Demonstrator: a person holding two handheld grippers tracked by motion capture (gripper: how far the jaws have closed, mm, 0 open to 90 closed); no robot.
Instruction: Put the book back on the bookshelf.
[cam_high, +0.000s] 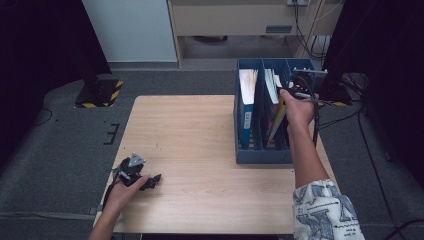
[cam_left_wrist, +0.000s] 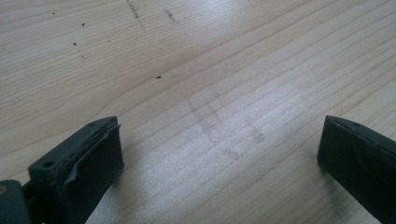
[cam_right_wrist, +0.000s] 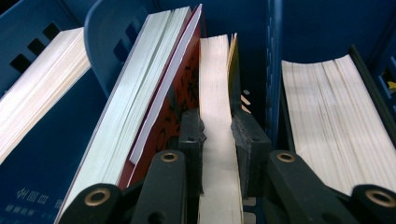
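The right gripper (cam_right_wrist: 217, 135) has its jaws pinching the yellow-covered book (cam_right_wrist: 215, 93) standing in the middle compartment of the blue file rack (cam_high: 262, 155) at the desk's (cam_high: 200, 130) far right. This looks like the grasp step; next likely calls for a straight lift clear of the neighbouring red book (cam_right_wrist: 175, 88). The left gripper (cam_left_wrist: 215, 154) rests near-left, jaws spread, empty.

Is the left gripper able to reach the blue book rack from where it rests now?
Probably not without moving: the left gripper lies at the table's near left corner, the blue book rack stands far right. Nothing blocks the way.
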